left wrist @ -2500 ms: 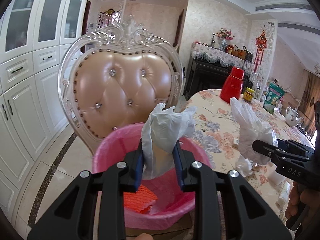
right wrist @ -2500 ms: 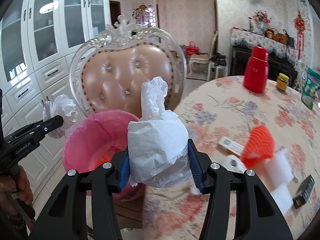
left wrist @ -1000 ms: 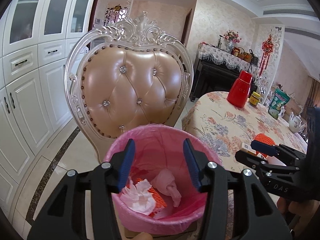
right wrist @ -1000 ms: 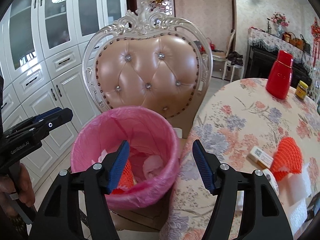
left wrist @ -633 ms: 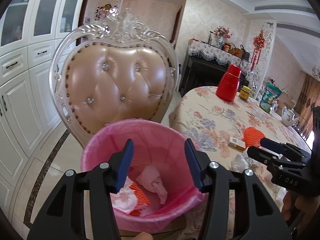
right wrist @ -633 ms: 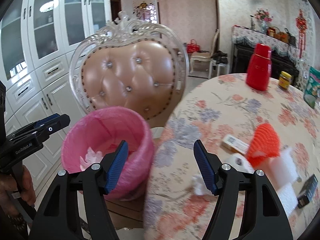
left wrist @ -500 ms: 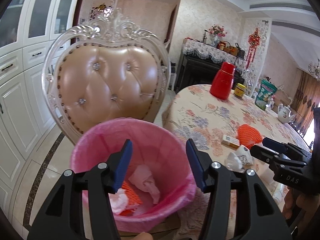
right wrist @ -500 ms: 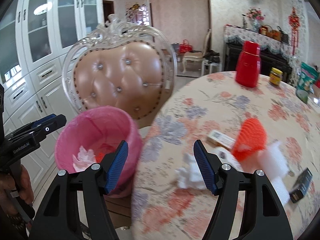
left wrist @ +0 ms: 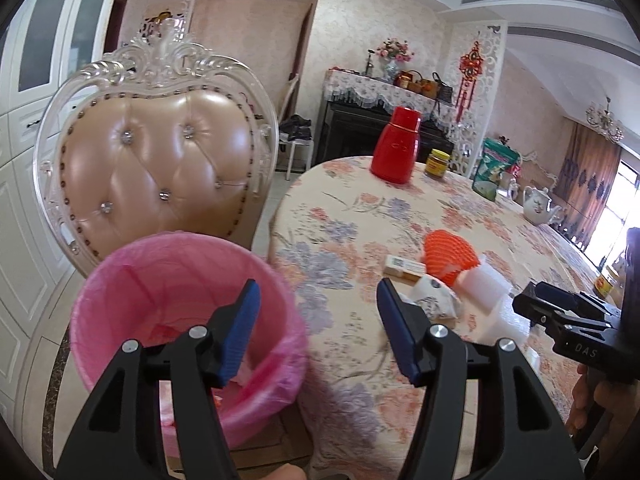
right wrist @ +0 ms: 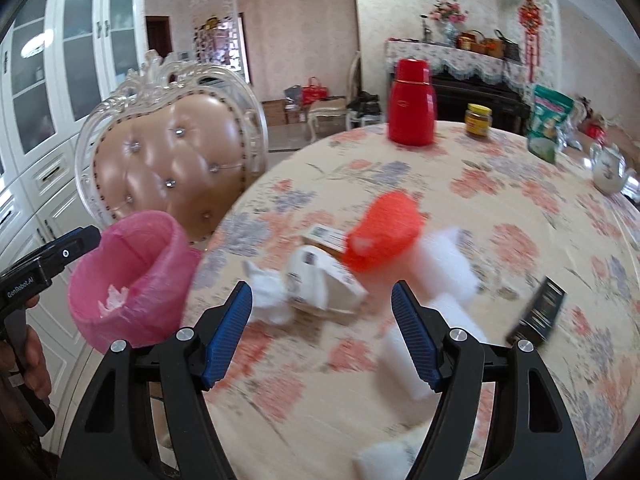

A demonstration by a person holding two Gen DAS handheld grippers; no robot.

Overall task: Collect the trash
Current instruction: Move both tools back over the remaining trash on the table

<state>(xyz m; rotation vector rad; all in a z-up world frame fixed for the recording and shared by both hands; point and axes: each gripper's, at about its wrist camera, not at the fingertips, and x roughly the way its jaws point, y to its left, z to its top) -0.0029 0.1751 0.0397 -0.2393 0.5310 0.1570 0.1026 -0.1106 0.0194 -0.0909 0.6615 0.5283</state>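
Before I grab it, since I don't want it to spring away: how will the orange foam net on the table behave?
The orange foam net looks light and squashy; its mesh should grip. Lying domed among the scraps, it may skid if pushed.

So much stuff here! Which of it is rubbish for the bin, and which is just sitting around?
Part of the job:
- pink bin
- crumpled white tissue
- orange foam net
- white foam pieces
- squashed white carton

Likely just sitting there:
- red flask
- yellow-lidded jar
- teapot
- padded chair
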